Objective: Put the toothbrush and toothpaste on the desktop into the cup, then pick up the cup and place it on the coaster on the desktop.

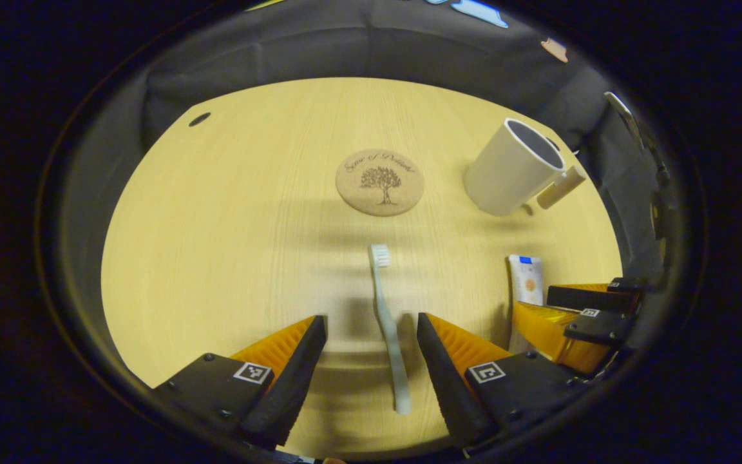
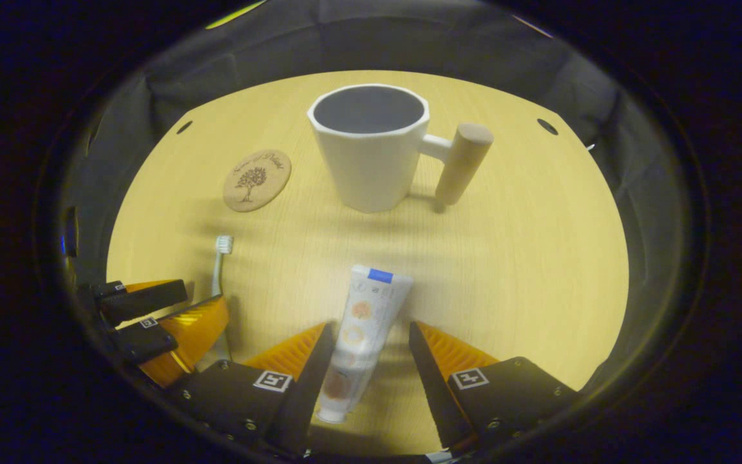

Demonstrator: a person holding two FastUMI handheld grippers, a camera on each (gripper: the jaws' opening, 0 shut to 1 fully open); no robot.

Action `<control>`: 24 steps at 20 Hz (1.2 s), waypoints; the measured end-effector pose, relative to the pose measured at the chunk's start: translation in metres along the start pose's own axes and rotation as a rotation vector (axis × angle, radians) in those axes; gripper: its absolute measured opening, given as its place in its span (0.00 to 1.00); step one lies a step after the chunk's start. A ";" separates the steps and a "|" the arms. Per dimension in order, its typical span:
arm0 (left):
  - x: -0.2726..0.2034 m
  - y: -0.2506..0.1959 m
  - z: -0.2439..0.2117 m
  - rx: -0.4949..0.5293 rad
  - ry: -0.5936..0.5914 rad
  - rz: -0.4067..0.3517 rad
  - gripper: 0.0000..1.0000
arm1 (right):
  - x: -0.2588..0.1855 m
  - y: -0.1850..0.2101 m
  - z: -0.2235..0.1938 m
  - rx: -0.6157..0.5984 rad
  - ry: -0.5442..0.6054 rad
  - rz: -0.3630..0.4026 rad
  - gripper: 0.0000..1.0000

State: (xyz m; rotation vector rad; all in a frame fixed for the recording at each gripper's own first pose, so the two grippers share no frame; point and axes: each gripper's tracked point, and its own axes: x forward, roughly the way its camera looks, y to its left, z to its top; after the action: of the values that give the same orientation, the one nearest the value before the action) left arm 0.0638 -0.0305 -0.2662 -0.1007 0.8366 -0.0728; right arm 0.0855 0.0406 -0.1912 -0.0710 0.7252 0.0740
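A pale toothbrush (image 1: 378, 283) lies flat on the wooden desktop (image 1: 216, 245), its handle running between the spread fingers of my left gripper (image 1: 371, 321), which is open and apart from it. The toothpaste tube (image 2: 371, 303) lies between the fingers of my right gripper (image 2: 371, 330), also open; the left finger is close beside the tube, the right one stands off. A white cup (image 2: 371, 148) with a wooden peg handle (image 2: 464, 161) stands upright beyond the tube. The round cork coaster (image 1: 379, 182) lies beyond the toothbrush, left of the cup (image 1: 513, 167).
The two grippers sit side by side near the desktop's front edge: the right gripper (image 1: 561, 312) over the toothpaste (image 1: 525, 280), the left gripper (image 2: 200, 298) by the toothbrush (image 2: 219, 270). Small cable holes (image 2: 546, 125) mark the far corners. Black cloth walls surround the table.
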 end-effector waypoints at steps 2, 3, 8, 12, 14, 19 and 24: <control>0.003 0.007 0.000 0.047 -0.005 0.046 0.94 | 0.007 0.002 -0.004 -0.004 0.017 -0.003 0.75; 0.004 0.006 -0.001 0.068 0.000 0.061 0.85 | 0.007 0.001 -0.005 -0.010 0.024 -0.005 0.75; 0.008 0.000 0.005 0.082 -0.006 0.068 0.79 | 0.006 0.000 -0.004 -0.013 0.045 -0.009 0.74; 0.008 0.001 0.010 0.091 -0.018 0.071 0.39 | 0.005 0.001 -0.009 -0.002 0.084 -0.007 0.57; 0.010 0.000 0.011 0.102 -0.014 0.077 0.31 | 0.005 -0.001 -0.008 -0.019 0.080 -0.012 0.45; 0.011 -0.001 0.012 0.139 0.008 0.060 0.13 | 0.005 0.004 -0.009 0.003 0.073 0.023 0.23; 0.008 -0.003 0.016 0.175 -0.003 0.026 0.08 | 0.001 0.005 -0.005 0.129 0.058 0.098 0.11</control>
State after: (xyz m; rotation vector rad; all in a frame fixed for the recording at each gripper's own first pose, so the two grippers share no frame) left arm 0.0816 -0.0333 -0.2610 0.0743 0.8248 -0.1207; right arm 0.0825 0.0448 -0.1960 0.0865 0.7895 0.1187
